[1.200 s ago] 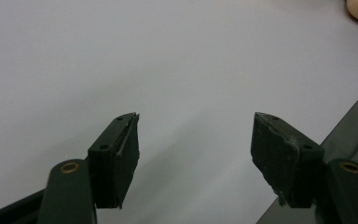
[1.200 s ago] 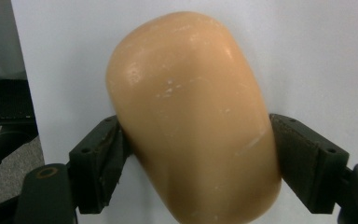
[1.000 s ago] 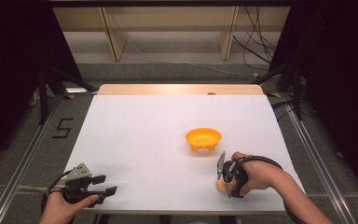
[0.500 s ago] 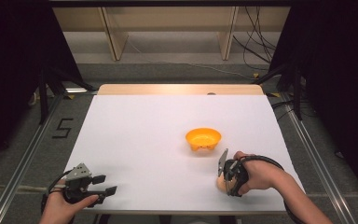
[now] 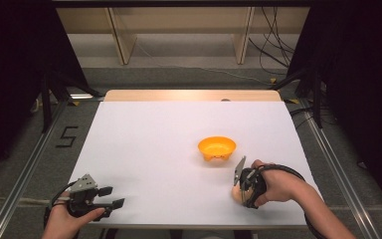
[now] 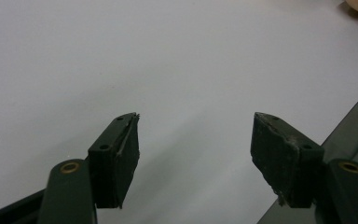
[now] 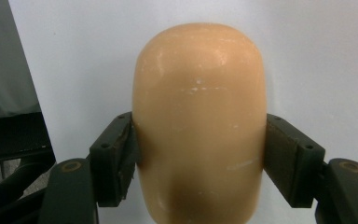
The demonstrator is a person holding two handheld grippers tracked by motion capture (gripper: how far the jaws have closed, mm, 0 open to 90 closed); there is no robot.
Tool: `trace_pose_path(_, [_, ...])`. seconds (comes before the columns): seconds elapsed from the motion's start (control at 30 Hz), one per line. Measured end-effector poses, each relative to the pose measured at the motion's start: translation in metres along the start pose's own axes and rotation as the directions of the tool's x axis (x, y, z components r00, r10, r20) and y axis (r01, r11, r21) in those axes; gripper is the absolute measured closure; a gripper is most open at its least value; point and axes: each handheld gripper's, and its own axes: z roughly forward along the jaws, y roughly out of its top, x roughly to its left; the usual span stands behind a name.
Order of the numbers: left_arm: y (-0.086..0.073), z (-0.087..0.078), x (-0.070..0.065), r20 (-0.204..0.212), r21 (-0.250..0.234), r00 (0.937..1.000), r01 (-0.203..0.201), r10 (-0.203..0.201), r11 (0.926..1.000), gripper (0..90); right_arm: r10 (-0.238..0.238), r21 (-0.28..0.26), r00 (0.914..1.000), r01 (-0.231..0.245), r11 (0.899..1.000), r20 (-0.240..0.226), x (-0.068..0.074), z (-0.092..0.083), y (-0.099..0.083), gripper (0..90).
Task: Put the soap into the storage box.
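A smooth, tan, egg-shaped object (image 7: 199, 126) sits between the jaws of the right gripper (image 7: 200, 154), and both pads press against its sides, so the claw is clamped on it at a fairly wide spread. In the right gripper view its lower end runs off the bottom edge and its underside falls into shadow, so how it meets the table cannot be told (what it is made of is also unclear). From the high view only a small pale sliver of the egg-shaped object (image 5: 236, 193) shows under the right gripper (image 5: 242, 185), near the front right corner of the white table (image 5: 154, 144); the person's right hand (image 5: 273, 184) covers the rest.

Just beyond that hand, well apart from the grip, stands an orange bowl (image 5: 217, 148), whose inside is too small to read.

At the front left corner the left gripper (image 5: 107, 197) lies in the left hand (image 5: 72, 216), which is cut off by the bottom edge. In the left gripper view the left gripper (image 6: 196, 140) has its jaws spread wide with only bare table between them, and a tan curve at the top right corner is cropped.
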Motion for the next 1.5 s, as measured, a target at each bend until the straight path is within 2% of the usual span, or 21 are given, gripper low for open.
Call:
trace_pose_path(0.1, [0.0,0.0,0.0,0.001,-0.004,1.0,0.004,-0.004,1.0,32.3,0.005,-0.018,1.0,-0.005,1.0,-0.004,-0.001,-0.002,-0.001,33.4])
trace_pose_path(0.13, [0.0,0.0,0.0,0.001,-0.004,1.0,0.004,-0.004,1.0,32.3,0.024,-0.025,0.9997,-0.024,0.999,0.0,0.0,-0.002,-0.002,33.4])
trace_pose_path(0.27, [0.0,0.0,0.0,0.0,-0.005,1.0,0.005,-0.005,1.0,32.3,0.038,-0.034,0.9993,-0.038,0.999,0.001,-0.001,-0.003,-0.003,33.4])
trace_pose_path(0.4, [0.0,0.0,0.0,-0.001,-0.006,1.0,0.005,-0.005,1.0,32.3,0.042,-0.04,0.9991,-0.041,0.998,0.005,-0.003,-0.005,-0.005,33.4])
trace_pose_path(0.47, [0.0,0.0,0.0,0.0,-0.011,1.0,0.003,-0.003,0.9999,32.3,0.062,-0.047,0.998,-0.061,0.997,0.012,-0.002,-0.008,-0.006,33.4])
trace_pose_path(0.6, [0.0,-0.001,0.0,-0.001,-0.007,1.0,0.003,-0.003,1.0,32.2,0.057,-0.051,0.9984,-0.056,0.997,0.009,-0.002,-0.009,-0.008,33.4])
trace_pose_path(0.77, [0.0,0.0,0.0,0.001,-0.007,1.0,0.003,-0.003,1.0,32.2,0.068,-0.059,0.9974,-0.066,0.996,0.024,-0.004,-0.012,-0.01,33.4])
trace_pose_path(1.0, [0.0,0.001,0.0,0.0,-0.01,1.0,0.004,-0.004,0.9999,32.2,0.081,-0.067,0.9966,-0.08,0.995,0.015,-0.006,-0.019,-0.011,33.4])
trace_pose_path(1.03, [0.001,-0.001,0.001,0.001,0.007,0.9999,-0.016,0.016,0.9998,32.2,0.072,-0.07,0.9971,-0.07,0.995,0.027,-0.007,-0.019,-0.011,33.4])
trace_pose_path(1.07, [0.0,0.001,0.0,0.001,-0.01,1.0,0.005,-0.005,0.9999,32.2,0.064,-0.072,0.9974,-0.061,0.996,0.034,-0.008,-0.02,-0.011,33.4])
trace_pose_path(1.1, [0.0,0.001,0.0,0.001,-0.01,1.0,0.004,-0.004,0.9999,32.2,0.075,-0.06,0.9964,-0.073,0.996,0.038,-0.008,-0.022,-0.011,33.4])
trace_pose_path(1.13, [0.001,0.0,0.001,0.001,0.005,0.9999,-0.014,0.014,0.9999,32.2,0.066,-0.081,0.9977,-0.065,0.995,0.017,-0.01,-0.023,-0.011,33.4])
trace_pose_path(1.17, [0.001,0.0,0.001,0.001,0.005,0.9999,-0.014,0.014,0.9999,32.2,0.066,-0.081,0.9977,-0.065,0.995,0.017,-0.01,-0.023,-0.011,33.4])
trace_pose_path(1.23, [0.0,0.001,0.0,0.001,-0.01,1.0,0.004,-0.004,0.9999,32.2,0.086,-0.089,0.996,-0.084,0.992,0.023,-0.01,-0.025,-0.011,33.4])
trace_pose_path(1.3, [0.0,0.001,0.0,0.0,-0.008,1.0,0.005,-0.005,1.0,32.2,0.088,-0.111,0.9956,-0.084,0.99,0.033,-0.011,-0.026,-0.011,33.4])
trace_pose_path(1.33, [0.0,0.001,0.0,0.0,-0.008,1.0,0.005,-0.005,1.0,32.2,0.108,-0.118,0.9933,-0.103,0.988,0.04,-0.012,-0.028,-0.011,33.4])
trace_pose_path(1.37, [0.001,0.0,-0.001,-0.011,0.0,0.9999,0.005,-0.005,1.0,32.2,0.097,-0.127,0.9943,-0.091,0.988,0.044,-0.013,-0.028,-0.012,33.4])
trace_pose_path(1.4, [0.001,0.0,-0.001,-0.01,0.0,0.9999,0.006,-0.006,1.0,32.2,0.12,-0.126,0.9917,-0.114,0.985,0.044,-0.013,-0.029,-0.012,33.4])
trace_pose_path(1.5, [0.001,0.0,-0.001,-0.011,0.0,0.9999,0.006,-0.006,1.0,32.2,0.129,-0.146,0.9902,-0.12,0.982,0.053,-0.015,-0.03,-0.013,33.4])
